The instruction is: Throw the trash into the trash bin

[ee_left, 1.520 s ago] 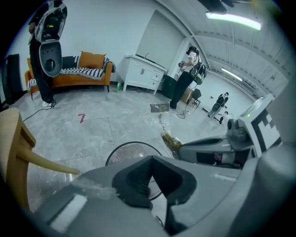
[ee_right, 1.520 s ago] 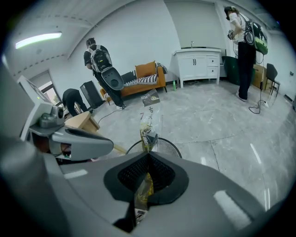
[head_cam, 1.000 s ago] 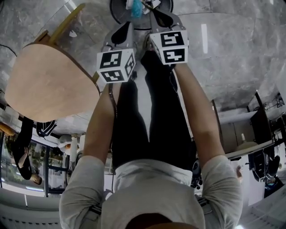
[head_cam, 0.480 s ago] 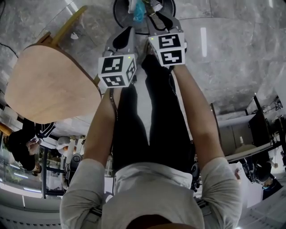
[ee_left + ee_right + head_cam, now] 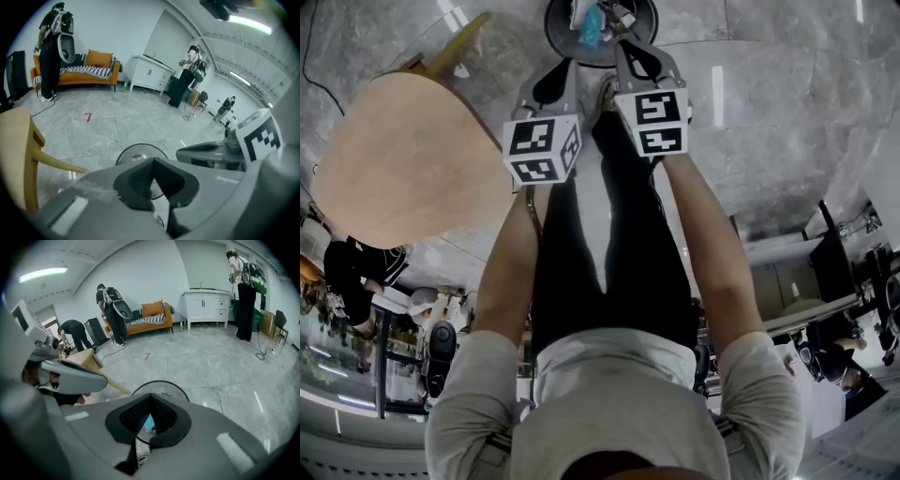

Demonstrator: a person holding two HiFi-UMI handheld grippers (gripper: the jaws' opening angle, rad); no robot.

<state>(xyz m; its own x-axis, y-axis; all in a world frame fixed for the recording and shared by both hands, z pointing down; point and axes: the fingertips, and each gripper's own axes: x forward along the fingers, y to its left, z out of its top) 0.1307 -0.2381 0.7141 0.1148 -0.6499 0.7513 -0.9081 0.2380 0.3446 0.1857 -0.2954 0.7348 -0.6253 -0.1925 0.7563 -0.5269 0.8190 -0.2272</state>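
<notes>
Looking straight down, the person (image 5: pixel 619 394) holds both claws out over the trash bin (image 5: pixel 555 37), which sits on the floor (image 5: pixel 787 112) at 12 o'clock in the head view. The left gripper (image 5: pixel 569 66) and the right gripper (image 5: pixel 624 45) are side by side, close together, and both point down at the bin. The trash (image 5: pixel 592 25), a blue bit and some white bits, lies inside the bin. A wooden chair (image 5: pixel 403 159) stands at 10 o'clock, near the bin.

The left gripper's jaws are pressed together with nothing in them. Its own view shows only the bin past the tips. The right gripper's jaws have just been closing, and now they are together too, with nothing between them. In the right gripper view the blue trash shows down in the bin, below the tips, not in the claw.

I think the drop step is done, because the trash is in the bin and both claws are empty. A small white scrap (image 5: pixel 461 70) lies by the chair at 11 o'clock, but it is too small to tell what it is. If no trash is left, the next move is to pull both claws up and back without bumping the bin or the chair. If more trash waits, a claw must open first, go to it and pinch it.
</notes>
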